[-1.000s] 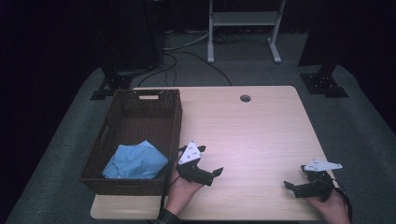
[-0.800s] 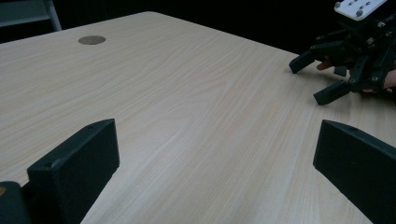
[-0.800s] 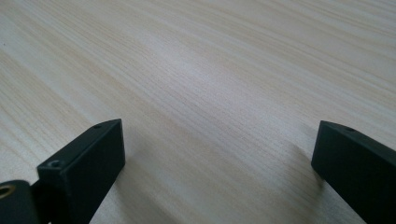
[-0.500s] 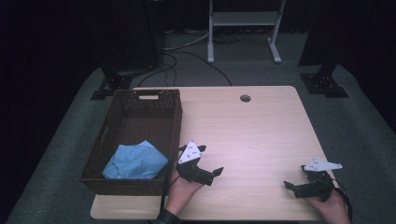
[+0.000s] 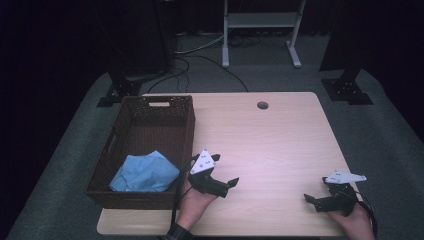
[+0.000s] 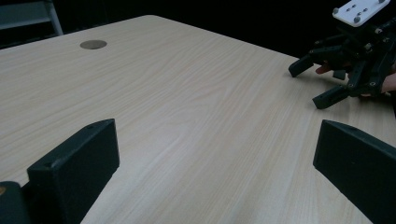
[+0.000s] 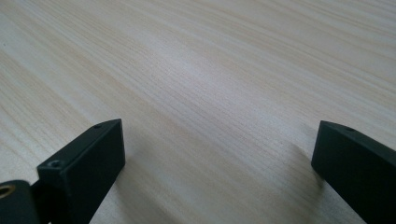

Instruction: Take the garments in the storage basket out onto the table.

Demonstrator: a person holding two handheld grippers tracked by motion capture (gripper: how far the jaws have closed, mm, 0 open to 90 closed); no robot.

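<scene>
A brown wicker basket (image 5: 185, 131) stands on the left part of the wooden table (image 5: 280, 140), with a crumpled blue cloth (image 5: 145, 172) lying in its near end. My left gripper (image 5: 227, 186) rests near the table's front edge just right of the basket, open, nothing between its jaws. My right gripper (image 5: 311, 200) sits at the front right corner, open and empty as well. In the left gripper view my own gripper (image 6: 215, 168) faces bare wood, and the right gripper (image 6: 310, 81) shows at the upper right. The right gripper view has its gripper (image 7: 219, 163) over bare wood.
A round cable hole (image 5: 262, 105) lies near the table's far edge. Beyond the table stand a white metal frame (image 5: 260, 30), dark stand feet (image 5: 347, 90) and cables on grey floor. Bare wood spans the table between the basket and the right edge.
</scene>
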